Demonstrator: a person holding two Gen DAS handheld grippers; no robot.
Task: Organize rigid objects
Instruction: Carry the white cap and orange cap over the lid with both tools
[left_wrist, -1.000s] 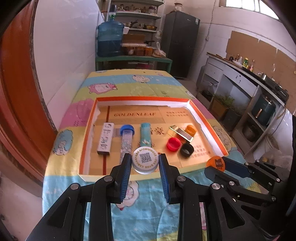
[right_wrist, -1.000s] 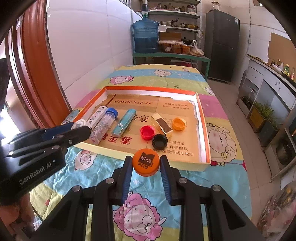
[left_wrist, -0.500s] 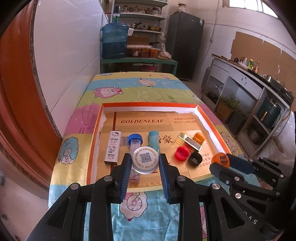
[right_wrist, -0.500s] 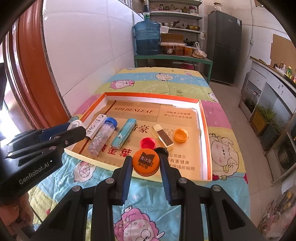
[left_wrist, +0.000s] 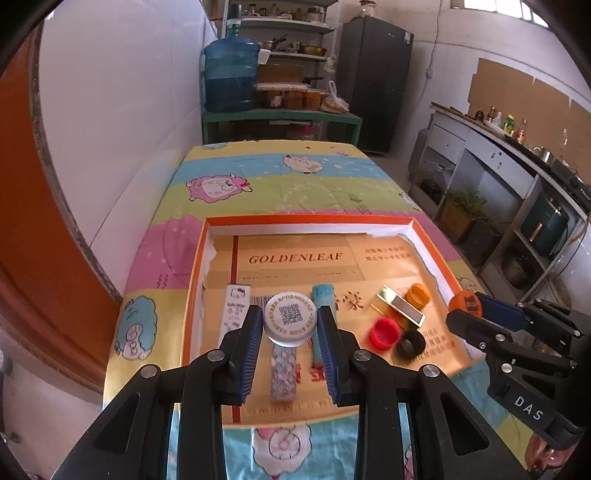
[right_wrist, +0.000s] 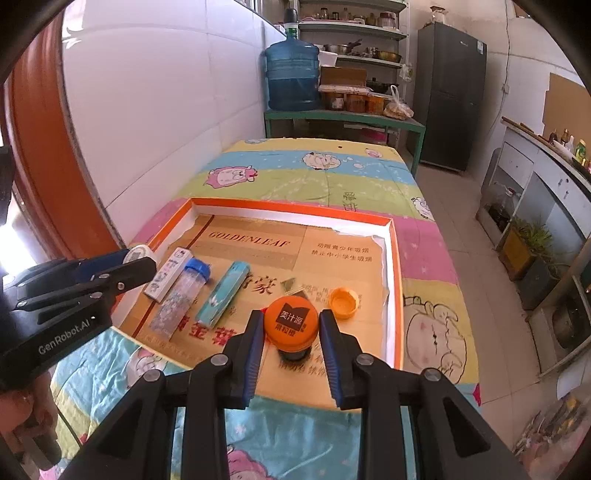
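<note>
White cap (left_wrist: 290, 319), printed top facing up, clamped in left hand-held gripper (left_wrist: 290, 332); right grips orange cap (right_wrist: 291, 321)

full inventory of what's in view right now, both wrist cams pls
White cap: 1, white with a QR code, between the left gripper's pads, over the tray.
Large orange cap: 1, orange with black label, between the right gripper's pads, over the tray.
Tray: 1, orange rim, on the cartoon cloth.
White box: 1, tray left.
Glitter vial: 1, blue lid, beside the white box.
Teal box: 1, tray middle.
Gold box: 1, tray right.
Small orange cap: 1, tray right.
Red cap: 1, tray.
Black cap: 1, beside the red cap.
Water jug: 1, blue, green bench behind.
Fridge: 1, dark, back wall.
Left gripper: shut on white cap.
Right gripper: shut on large orange cap.
</note>
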